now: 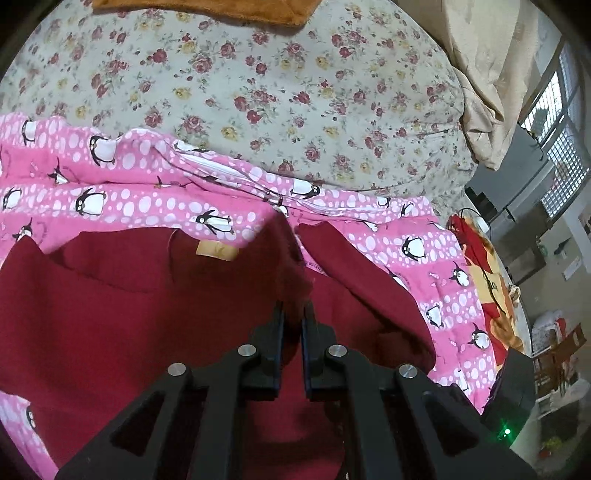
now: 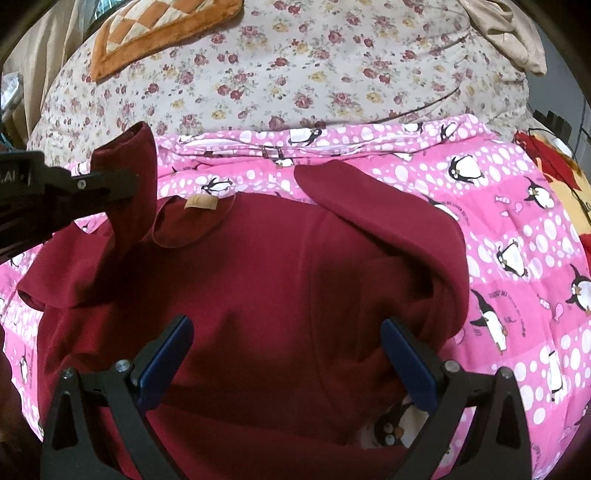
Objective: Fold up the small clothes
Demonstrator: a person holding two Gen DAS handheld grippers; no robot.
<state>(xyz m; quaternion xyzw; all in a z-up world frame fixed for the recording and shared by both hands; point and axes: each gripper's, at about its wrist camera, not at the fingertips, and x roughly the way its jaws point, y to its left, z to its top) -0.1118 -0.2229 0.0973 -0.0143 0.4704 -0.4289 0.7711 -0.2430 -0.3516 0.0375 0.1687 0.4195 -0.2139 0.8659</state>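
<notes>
A dark red top [image 2: 258, 277] lies spread on a pink penguin quilt [image 2: 517, 258], its tan neck label [image 2: 201, 202] facing up. My left gripper [image 1: 293, 310] is shut on the top's left sleeve [image 1: 284, 266]. From the right wrist view that gripper [image 2: 133, 184] enters at the left and holds the sleeve [image 2: 129, 162] lifted, cuff up. The other sleeve [image 2: 388, 221] lies folded across the body. My right gripper [image 2: 288, 325] hovers open over the top's lower middle, nothing between its blue pads [image 2: 406, 358].
The quilt [image 1: 147, 199] rests on a floral bedsheet [image 1: 258, 92]. An orange checked cushion [image 2: 159, 33] lies at the far left, a beige cloth [image 1: 487, 74] at the far right. A red and yellow blanket [image 1: 484, 266] borders the quilt's right edge, beside the bed's edge.
</notes>
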